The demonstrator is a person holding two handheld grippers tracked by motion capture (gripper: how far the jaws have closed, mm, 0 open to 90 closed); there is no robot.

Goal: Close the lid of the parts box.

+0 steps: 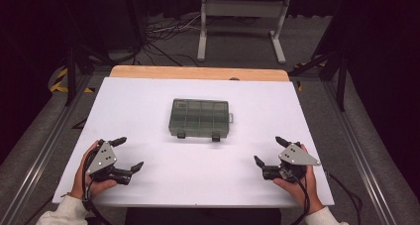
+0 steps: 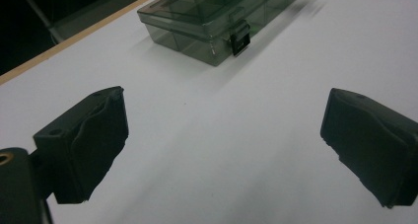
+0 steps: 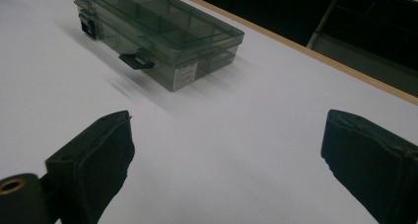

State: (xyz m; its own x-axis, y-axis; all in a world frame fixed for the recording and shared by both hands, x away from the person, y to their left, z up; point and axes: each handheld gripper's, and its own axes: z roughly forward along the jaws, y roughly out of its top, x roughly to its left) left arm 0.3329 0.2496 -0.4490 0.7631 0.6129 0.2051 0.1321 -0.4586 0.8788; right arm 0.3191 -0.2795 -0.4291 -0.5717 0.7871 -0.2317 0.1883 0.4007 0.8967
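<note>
Nearest, two black hand-held grippers low over the white tabletop: left gripper and right gripper, each with jaws spread wide, gripping nothing, wrists cut off by the bottom edge. Farther in, well apart from both, one smoky translucent plastic compartment box, flat, lid down, two dark latches on the near side; contents hard to make out through the tinted lid. Beyond, a bare wooden table edge, then tangled floor cables and one white metal stand, top cut off.
</note>
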